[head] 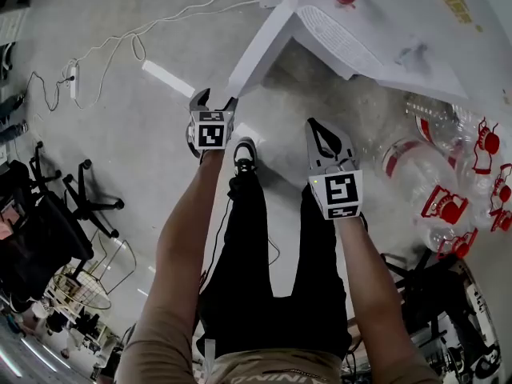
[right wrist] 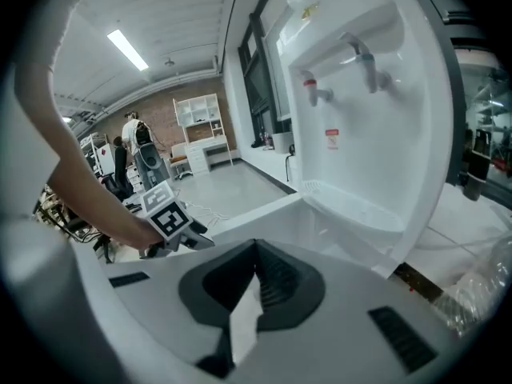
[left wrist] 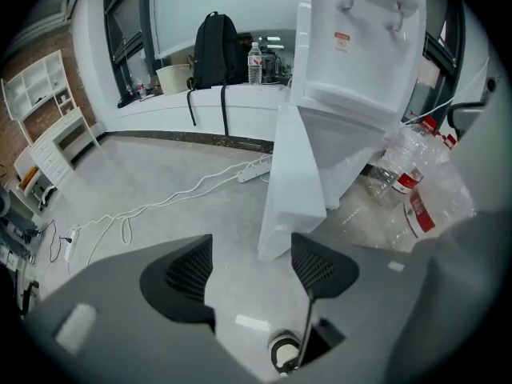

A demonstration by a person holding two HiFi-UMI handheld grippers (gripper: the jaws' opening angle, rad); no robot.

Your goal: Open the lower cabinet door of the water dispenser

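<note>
The white water dispenser (head: pixel 376 30) (left wrist: pixel 360 54) (right wrist: pixel 360 94) stands at the upper right. Its lower cabinet door (head: pixel 260 50) (left wrist: pixel 292 182) (right wrist: pixel 256 214) is swung out, away from the body. My left gripper (head: pixel 214 101) (left wrist: pixel 252 242) is open at the door's free bottom corner. The door's edge lies just beyond its tips, and nothing is between the jaws. My right gripper (head: pixel 318 130) (right wrist: pixel 256 246) is shut and empty, and it points at the dispenser's front beside the door. In the right gripper view the left gripper (right wrist: pixel 172 230) shows at the door's outer edge.
Several empty water bottles (head: pixel 440 182) (left wrist: pixel 416 182) lie on the floor right of the dispenser. A power strip with a white cable (head: pixel 160 22) (left wrist: pixel 252 169) trails left of the door. Office chairs (head: pixel 80 198) stand far left. My shoe (head: pixel 245 154) is between the grippers.
</note>
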